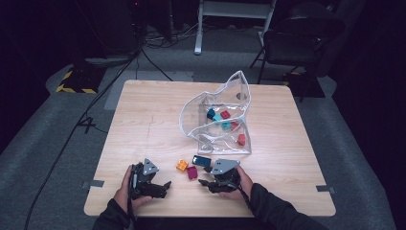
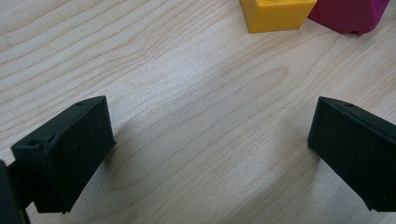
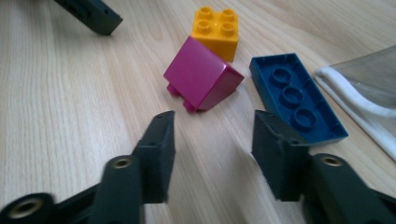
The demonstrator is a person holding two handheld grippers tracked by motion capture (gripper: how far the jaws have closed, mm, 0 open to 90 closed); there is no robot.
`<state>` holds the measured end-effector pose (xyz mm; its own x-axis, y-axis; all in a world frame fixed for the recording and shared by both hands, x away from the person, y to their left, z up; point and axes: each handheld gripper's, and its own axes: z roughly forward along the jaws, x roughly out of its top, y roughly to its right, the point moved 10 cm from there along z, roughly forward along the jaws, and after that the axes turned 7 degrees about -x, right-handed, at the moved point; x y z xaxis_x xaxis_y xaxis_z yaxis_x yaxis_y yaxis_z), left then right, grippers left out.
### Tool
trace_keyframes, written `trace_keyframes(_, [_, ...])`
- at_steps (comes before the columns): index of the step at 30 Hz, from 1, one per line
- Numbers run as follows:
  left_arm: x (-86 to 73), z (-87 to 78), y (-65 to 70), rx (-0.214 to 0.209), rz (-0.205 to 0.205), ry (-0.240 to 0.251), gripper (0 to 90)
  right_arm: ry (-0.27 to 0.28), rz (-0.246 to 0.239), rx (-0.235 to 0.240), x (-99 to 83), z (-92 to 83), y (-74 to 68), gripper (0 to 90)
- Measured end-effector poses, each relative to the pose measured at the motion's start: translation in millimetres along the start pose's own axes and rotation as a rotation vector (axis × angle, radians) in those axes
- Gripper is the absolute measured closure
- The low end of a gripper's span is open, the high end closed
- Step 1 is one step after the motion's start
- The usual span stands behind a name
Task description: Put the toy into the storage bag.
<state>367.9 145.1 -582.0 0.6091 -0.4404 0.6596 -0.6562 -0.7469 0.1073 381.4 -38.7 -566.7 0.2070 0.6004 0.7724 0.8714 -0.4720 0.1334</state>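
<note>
Clear plastic bag [image 1: 218, 120] past table [image 1: 143, 124] centre toward 1 o'clock, floppy, white-trimmed mouth gaping; inside, a handful of small bricks [image 1: 225, 120], teal, red, dark blue. Loose at 6 o'clock on pale woodgrain: studded yellow cube [image 3: 216, 31], glossy magenta brick [image 3: 201, 77] tipped on its side, flat blue brick [image 3: 296, 98] upside down showing round sockets. Right gripper [image 3: 212, 135] jaws partly open, empty, pointed at magenta brick just ahead, not touching. Left gripper [image 2: 210, 144] jaws spread wide over bare wood, empty, yellow and magenta at its 12 to 1 o'clock.
</note>
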Motion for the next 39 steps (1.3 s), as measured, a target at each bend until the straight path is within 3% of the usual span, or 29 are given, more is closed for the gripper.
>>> trace_keyframes(2, [0.0, 0.1, 0.0, -0.001, -0.001, -0.001, 0.3, 0.007, 0.014, -0.002, 4.7, 2.2, -1.1, 38.4])
trace_keyframes(5, [0.1, 0.1, 0.0, -0.001, 0.000, 0.000, 0.3, 0.013, -0.002, 0.007, 10.8, 7.1, -7.6, 34.4])
trace_keyframes(9, [0.0, 0.3, 0.2, -0.003, -0.002, -0.002, 0.2, 0.011, 0.008, -0.014, 14.8, 14.1, -8.5, 32.9])
trace_keyframes(12, [0.1, 0.2, -0.1, -0.002, -0.001, -0.002, 0.2, 0.023, 0.052, -0.013, 21.7, 17.6, -7.2, 33.1])
trace_keyframes(18, [0.1, 0.3, 0.1, -0.003, -0.001, -0.002, 0.2, -0.006, 0.044, -0.036, 25.9, 30.5, -10.0, 33.6])
trace_keyframes(24, [0.1, 0.2, -0.3, -0.001, 0.002, -0.003, 0.2, -0.028, 0.045, -0.071, 26.9, 35.7, -8.3, 40.8])
trace_keyframes(27, [0.1, 0.3, 0.1, -0.003, -0.001, -0.002, 0.2, -0.025, 0.037, -0.067, 27.2, 35.4, -9.4, 52.4])
trace_keyframes(32, [0.1, 0.3, 0.1, -0.003, -0.001, -0.002, 0.2, -0.023, 0.036, -0.065, 26.3, 34.0, -8.8, 57.0])
trace_keyframes(39, [0.0, 0.2, 0.1, -0.003, -0.001, -0.003, 0.2, -0.020, 0.035, -0.072, 29.3, 35.7, -8.5, 42.8])
